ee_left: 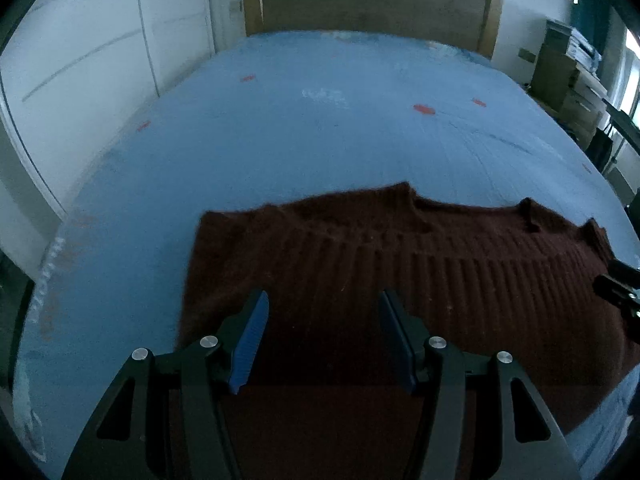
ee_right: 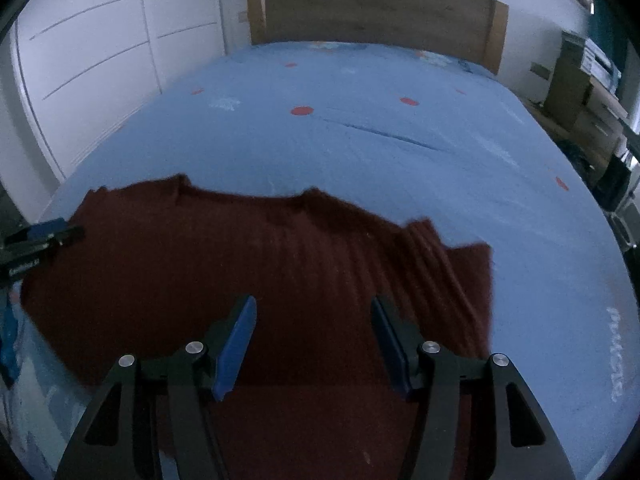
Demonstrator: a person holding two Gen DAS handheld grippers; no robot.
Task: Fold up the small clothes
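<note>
A dark red ribbed knit garment [ee_left: 400, 280] lies spread flat on the blue bed sheet [ee_left: 280, 140], near the bed's front edge. It also shows in the right wrist view [ee_right: 240, 264], with a folded flap at its right side. My left gripper [ee_left: 324, 300] is open and empty, hovering over the garment's left part. My right gripper [ee_right: 314, 306] is open and empty, over the garment's right part. The right gripper shows at the right edge of the left wrist view [ee_left: 618, 284]. The left gripper shows at the left edge of the right wrist view [ee_right: 40, 240].
The bed sheet [ee_right: 400, 152] has red dots and a crease. A wooden headboard [ee_right: 372, 8] stands at the far end. White wardrobe doors [ee_right: 100, 60] line the left side. Boxes and shelves [ee_right: 588, 92] stand at the right.
</note>
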